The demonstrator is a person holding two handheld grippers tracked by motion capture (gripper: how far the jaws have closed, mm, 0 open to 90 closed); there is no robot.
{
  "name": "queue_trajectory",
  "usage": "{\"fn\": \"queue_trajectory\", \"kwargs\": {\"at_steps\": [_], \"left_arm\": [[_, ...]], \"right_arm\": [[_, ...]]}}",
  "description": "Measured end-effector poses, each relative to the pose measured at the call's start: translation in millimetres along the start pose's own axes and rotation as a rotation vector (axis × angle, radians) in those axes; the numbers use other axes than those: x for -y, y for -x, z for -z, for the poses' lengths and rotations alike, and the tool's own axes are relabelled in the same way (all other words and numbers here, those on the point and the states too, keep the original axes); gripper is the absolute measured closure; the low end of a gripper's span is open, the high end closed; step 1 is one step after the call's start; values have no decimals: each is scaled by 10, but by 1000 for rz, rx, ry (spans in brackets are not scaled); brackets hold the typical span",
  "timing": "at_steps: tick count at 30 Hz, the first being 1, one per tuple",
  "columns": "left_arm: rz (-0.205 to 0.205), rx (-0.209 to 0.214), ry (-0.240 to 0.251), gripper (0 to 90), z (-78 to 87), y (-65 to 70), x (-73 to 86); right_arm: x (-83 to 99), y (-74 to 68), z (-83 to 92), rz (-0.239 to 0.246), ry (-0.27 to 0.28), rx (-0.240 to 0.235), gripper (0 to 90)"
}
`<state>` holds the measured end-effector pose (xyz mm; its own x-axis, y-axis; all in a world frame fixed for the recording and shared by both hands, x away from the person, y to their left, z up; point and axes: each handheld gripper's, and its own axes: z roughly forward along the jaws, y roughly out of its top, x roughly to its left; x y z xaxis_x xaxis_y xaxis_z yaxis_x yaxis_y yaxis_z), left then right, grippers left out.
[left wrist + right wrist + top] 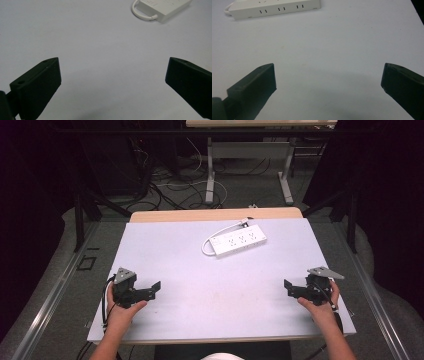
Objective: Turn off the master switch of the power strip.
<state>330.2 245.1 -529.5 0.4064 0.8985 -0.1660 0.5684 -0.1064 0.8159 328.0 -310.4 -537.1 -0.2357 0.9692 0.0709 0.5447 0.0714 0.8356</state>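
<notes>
A white power strip with its short white cable looped at one end lies flat on the far middle of the white table. In the left gripper view the power strip sits at the top right; in the right gripper view the power strip lies along the top left. My left gripper rests near the table's left front, held in a hand, its jaws wide apart with nothing between them. My right gripper sits at the right front, also open and empty. Both point toward the table's middle.
The table's wooden far edge shows beyond the white sheet. Past it, cables lie on the floor around a second desk's metal legs. Dark frame posts stand at both sides.
</notes>
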Motion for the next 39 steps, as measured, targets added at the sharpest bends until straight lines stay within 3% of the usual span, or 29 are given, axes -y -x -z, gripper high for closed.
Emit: {"fn": "queue_trajectory", "kwargs": {"at_steps": [4, 8, 15, 22, 30, 39], "left_arm": [[15, 23, -1, 3, 15, 20, 33], [0, 26, -17, 3, -2, 55, 46], [-13, 31, -21, 4, -7, 130, 54], [-21, 35, -31, 4, -2, 185, 56], [-34, 28, -36, 5, 14, 190, 51], [-25, 22, -37, 12, 20, 189, 57]], "right_arm": [[44, -87, 30, 26, 9, -10, 0], [40, -172, 13, 48, 2, -47, 0], [48, -299, -64, 106, -6, -57, 0], [2, -348, -57, 62, -11, -80, 47], [-88, -427, -94, 90, -14, -80, 74], [-278, -593, -148, 124, -34, -112, 121]]}}
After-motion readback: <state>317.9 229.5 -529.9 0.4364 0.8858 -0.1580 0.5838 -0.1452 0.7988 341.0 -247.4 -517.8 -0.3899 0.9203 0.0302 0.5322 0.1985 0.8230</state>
